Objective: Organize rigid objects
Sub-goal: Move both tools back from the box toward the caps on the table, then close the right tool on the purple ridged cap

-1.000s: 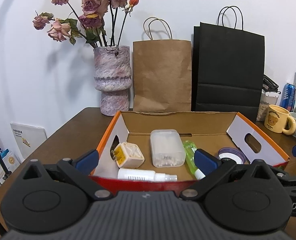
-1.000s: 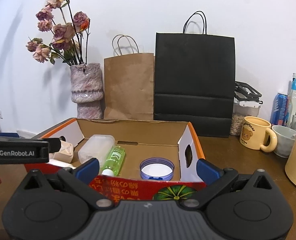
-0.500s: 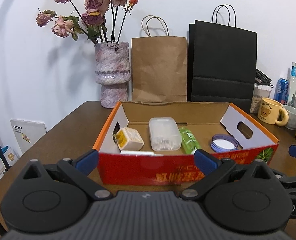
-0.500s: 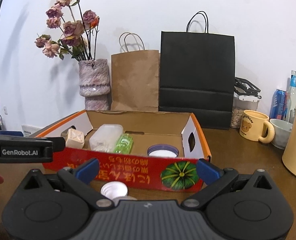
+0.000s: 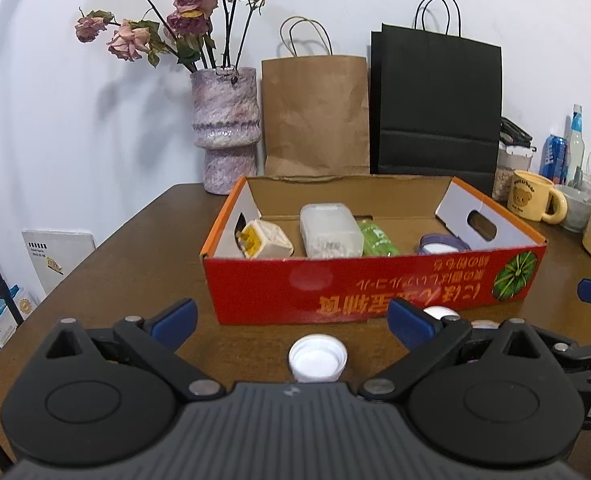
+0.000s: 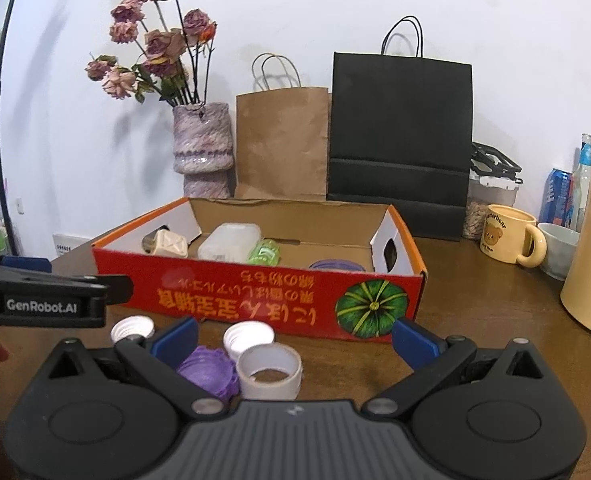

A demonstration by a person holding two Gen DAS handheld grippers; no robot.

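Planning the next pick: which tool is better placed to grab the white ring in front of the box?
Right. The white ring lies on the table between the open right tool fingers, beside the purple lid. The open left tool is lined up with a white cap instead.

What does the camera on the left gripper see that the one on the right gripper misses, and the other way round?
Only the left wrist view shows the white booklet leaning against the wall beside the table.

Only the right wrist view shows the purple ridged lid and the white tape ring on the table, between the open right gripper fingers.

Both show the red cardboard box with the clear plastic case and green bottle inside, the vase of dried roses, the paper bags and the yellow bear mug.
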